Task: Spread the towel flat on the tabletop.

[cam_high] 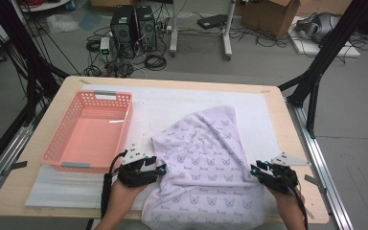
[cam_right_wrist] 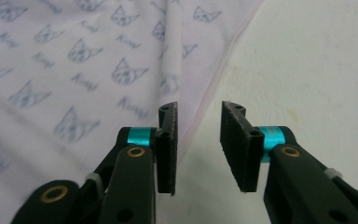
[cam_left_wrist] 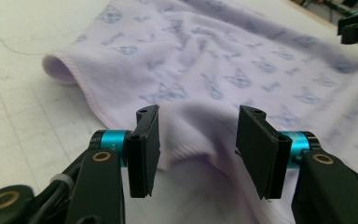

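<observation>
**A:** What was on the table?

**B:** A pale lilac towel printed with small blue cat faces lay spread on a white mat, its near edge hanging over the table's front. A pink plastic basket stood just beside it, to the left.

**A:** And the hands?

**B:** The person's left gripper sat at the towel's left edge, and the right gripper at its right edge, both near the front of the table.

**A:** Were the fingers clamped on the cloth?

**B:** No. In the left gripper view the left gripper had its jaws apart, with a raised fold of the towel lying between them but not pressed. In the right gripper view the right gripper also stood with its jaws parted; the towel's pink-stitched hem ran under the gap, untouched by either pad, with bare mat beyond it.
</observation>
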